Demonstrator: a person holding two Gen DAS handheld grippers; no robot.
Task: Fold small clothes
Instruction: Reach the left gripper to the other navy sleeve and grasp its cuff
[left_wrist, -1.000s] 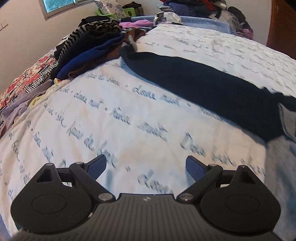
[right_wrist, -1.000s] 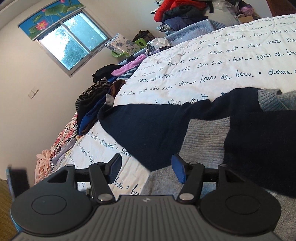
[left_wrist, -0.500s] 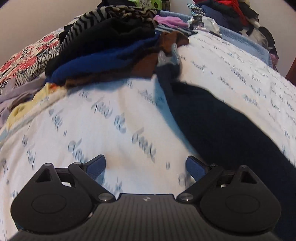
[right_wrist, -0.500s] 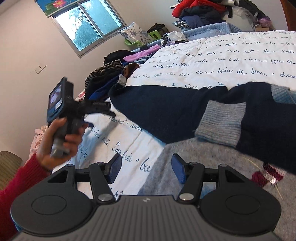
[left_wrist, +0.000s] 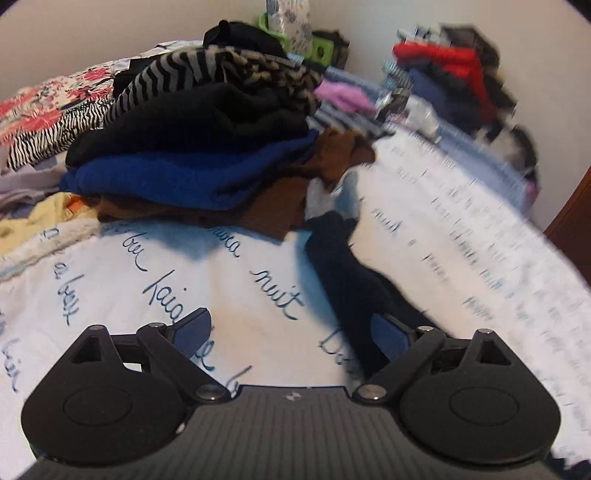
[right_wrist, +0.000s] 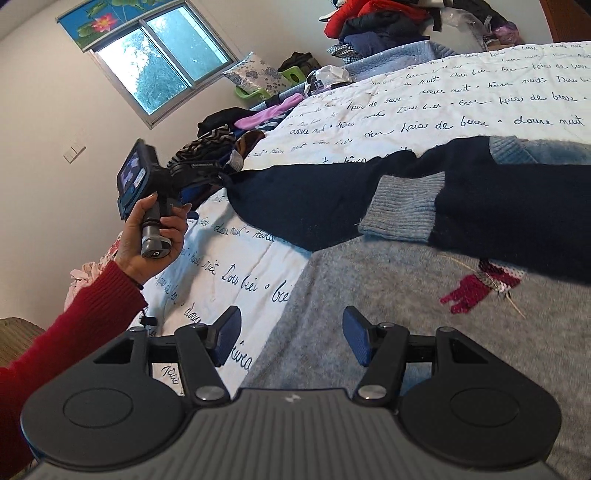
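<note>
A grey sweater (right_wrist: 388, 295) with navy sleeves lies flat on the white quilt. One navy sleeve (right_wrist: 314, 195) stretches out left across the quilt; its grey cuff end (left_wrist: 332, 199) shows in the left wrist view beside a clothes pile. The other sleeve's grey cuff (right_wrist: 402, 208) lies folded over the sweater body. My left gripper (left_wrist: 291, 332) is open and empty, low over the navy sleeve (left_wrist: 343, 280). It also shows in the right wrist view (right_wrist: 199, 170), held in a hand. My right gripper (right_wrist: 291, 338) is open and empty above the sweater's left edge.
A stack of folded clothes (left_wrist: 207, 147) sits just beyond the sleeve end. The white quilt (right_wrist: 424, 99) with blue script covers the bed. More heaped clothes (right_wrist: 376, 18) lie at the far end. A window (right_wrist: 162, 62) is in the wall.
My left gripper has moved forward along the navy sleeve toward its cuff and the clothes stack. My right gripper has drawn back a little over the grey body. Both stayed open.
</note>
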